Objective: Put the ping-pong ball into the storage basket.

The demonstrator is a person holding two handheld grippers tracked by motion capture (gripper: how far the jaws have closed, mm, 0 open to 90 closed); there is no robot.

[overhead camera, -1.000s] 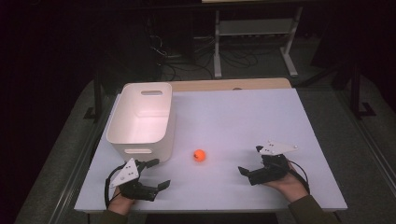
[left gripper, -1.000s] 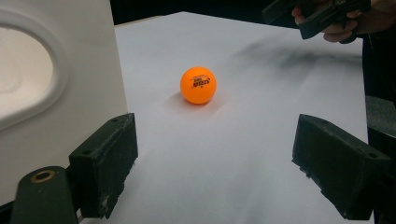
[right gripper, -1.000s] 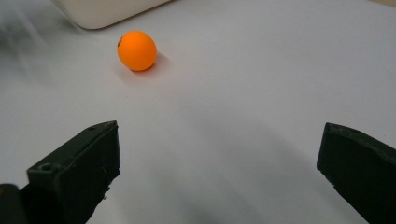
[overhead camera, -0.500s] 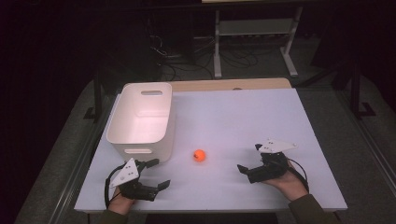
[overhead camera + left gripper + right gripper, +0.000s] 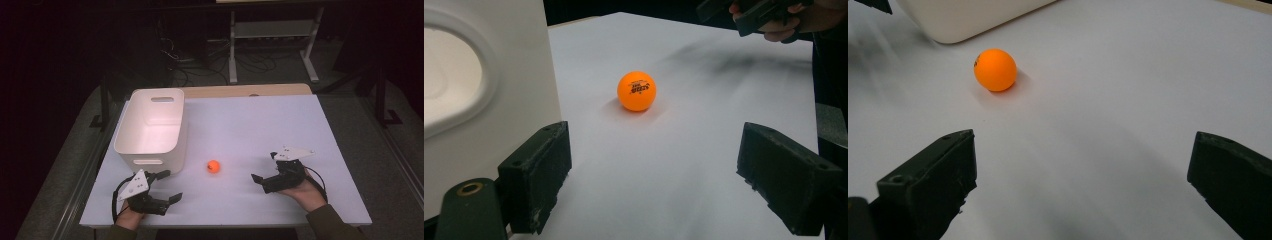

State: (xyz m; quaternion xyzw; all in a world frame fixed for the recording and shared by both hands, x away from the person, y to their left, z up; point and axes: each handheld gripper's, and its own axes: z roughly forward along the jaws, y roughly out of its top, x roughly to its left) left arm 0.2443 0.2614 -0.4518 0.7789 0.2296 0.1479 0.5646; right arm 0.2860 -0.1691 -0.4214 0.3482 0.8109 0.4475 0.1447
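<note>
Since a second ago I see almost no change: my right gripper (image 5: 266,167) has crept a little toward the near edge of the table, while my left gripper (image 5: 168,186) sits where it was and the ball has not rolled.

Both grippers are released, jaws spread wide with nothing between them. In the left gripper view the two black jaws stand far apart over bare white table (image 5: 704,115), and the right gripper view shows the same wide gap over the table.

The ball (image 5: 214,166) is small, round and bright orange, smooth with a dull sheen; from the left gripper view I can read dark printed lettering on its face (image 5: 636,90), too small to make out. It casts a soft shadow and rests directly on the table.

It lies between my two grippers, touching neither, a bit farther from me than both. From the left it is ahead and centred between the jaws; from the right it is ahead and off toward the left jaw (image 5: 995,69). Just beyond it stands the white bin (image 5: 150,125), near the ball but apart, at the table's left side.
</note>
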